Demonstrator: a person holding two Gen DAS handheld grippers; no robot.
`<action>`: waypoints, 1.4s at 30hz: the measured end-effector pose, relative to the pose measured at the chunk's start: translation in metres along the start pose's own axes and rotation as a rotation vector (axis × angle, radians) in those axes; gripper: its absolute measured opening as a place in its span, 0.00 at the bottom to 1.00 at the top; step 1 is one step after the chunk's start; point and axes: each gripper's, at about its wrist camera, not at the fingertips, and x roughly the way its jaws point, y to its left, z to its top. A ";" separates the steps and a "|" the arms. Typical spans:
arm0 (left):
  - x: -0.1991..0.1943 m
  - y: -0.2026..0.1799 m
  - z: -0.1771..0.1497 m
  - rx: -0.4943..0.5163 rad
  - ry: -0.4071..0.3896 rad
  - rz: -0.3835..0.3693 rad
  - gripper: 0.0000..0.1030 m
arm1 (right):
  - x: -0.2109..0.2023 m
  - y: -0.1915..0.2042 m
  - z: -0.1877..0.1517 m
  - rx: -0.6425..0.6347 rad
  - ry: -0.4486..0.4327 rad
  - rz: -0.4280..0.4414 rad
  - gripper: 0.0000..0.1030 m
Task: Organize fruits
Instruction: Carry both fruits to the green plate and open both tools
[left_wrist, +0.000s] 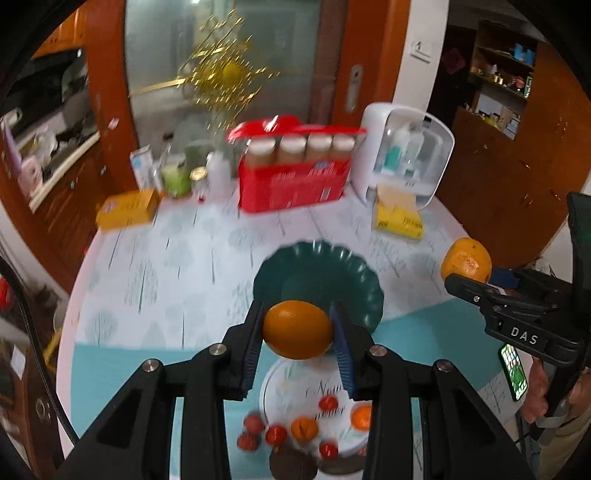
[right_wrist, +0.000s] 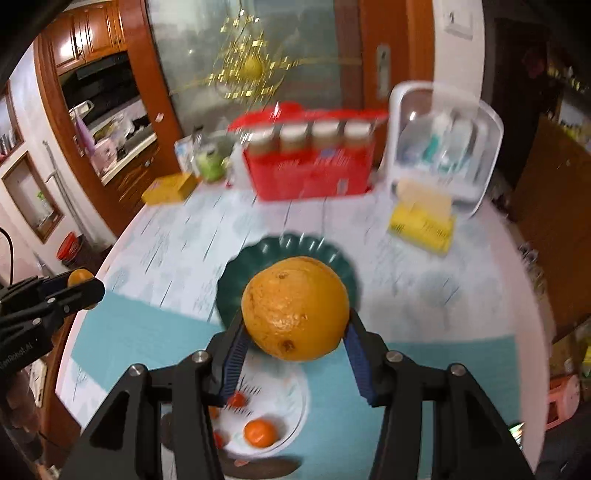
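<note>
Fruits remain mostly unsorted. Left wrist view: the left gripper is clamped on a small orange above the empty green plate; small fruits still lie on the white plate. Right wrist view: the right gripper clamps a large orange above the surface.
</note>
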 end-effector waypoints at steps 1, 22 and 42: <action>0.003 -0.003 0.009 0.009 -0.004 -0.002 0.33 | -0.003 -0.003 0.007 -0.001 -0.013 -0.005 0.49; 0.233 0.014 0.013 -0.058 0.322 -0.068 0.33 | 0.180 -0.018 0.015 0.083 0.239 -0.055 0.49; 0.300 0.019 -0.021 -0.054 0.434 -0.072 0.34 | 0.246 -0.010 -0.019 0.051 0.365 -0.025 0.50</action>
